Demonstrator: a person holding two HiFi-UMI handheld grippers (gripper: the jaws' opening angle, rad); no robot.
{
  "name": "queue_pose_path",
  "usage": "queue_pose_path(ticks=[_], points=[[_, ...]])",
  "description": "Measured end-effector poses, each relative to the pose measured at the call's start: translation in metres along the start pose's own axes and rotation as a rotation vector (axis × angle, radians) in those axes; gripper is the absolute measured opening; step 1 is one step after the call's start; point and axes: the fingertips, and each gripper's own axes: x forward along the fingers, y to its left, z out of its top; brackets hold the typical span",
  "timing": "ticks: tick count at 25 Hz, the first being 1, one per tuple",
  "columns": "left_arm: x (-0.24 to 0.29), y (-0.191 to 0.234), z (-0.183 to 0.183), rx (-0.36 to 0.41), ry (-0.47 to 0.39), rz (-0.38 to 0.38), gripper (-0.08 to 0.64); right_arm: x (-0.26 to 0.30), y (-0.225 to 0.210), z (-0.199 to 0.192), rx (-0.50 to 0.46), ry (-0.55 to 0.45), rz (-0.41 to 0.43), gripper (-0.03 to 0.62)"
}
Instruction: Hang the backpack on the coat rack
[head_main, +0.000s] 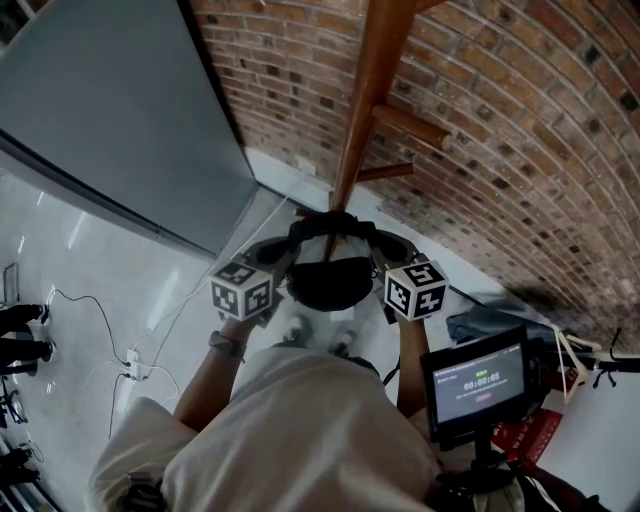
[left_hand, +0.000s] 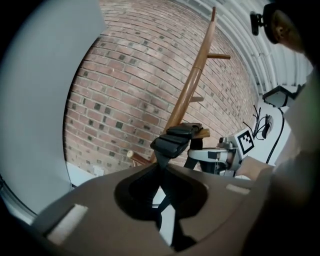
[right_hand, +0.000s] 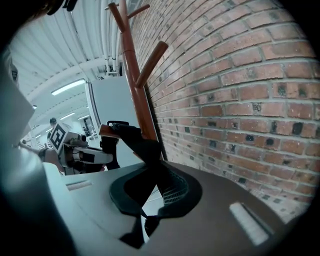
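Left hand-held gripper (left_hand: 161, 172), right hand-held gripper (right_hand: 150, 175): both clamped.

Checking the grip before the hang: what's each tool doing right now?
Left tool: closed on the backpack's padded strap.
Right tool: closed on a black backpack strap.

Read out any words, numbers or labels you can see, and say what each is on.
Screen: timer digits, seemingly "00:00:05"; its smaller lines are too blurred to read.
Red item: white print, too small to read.
Nothing else readable.
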Motion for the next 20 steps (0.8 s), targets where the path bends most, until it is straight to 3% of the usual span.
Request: queue_pose_path(ticks=[20], points=[[0.032,-0.002,-0.025,-0.051,0.074,-0.037,0.008,0.035,0.006,-0.032,0.011,0.076,-0.003,0.008]])
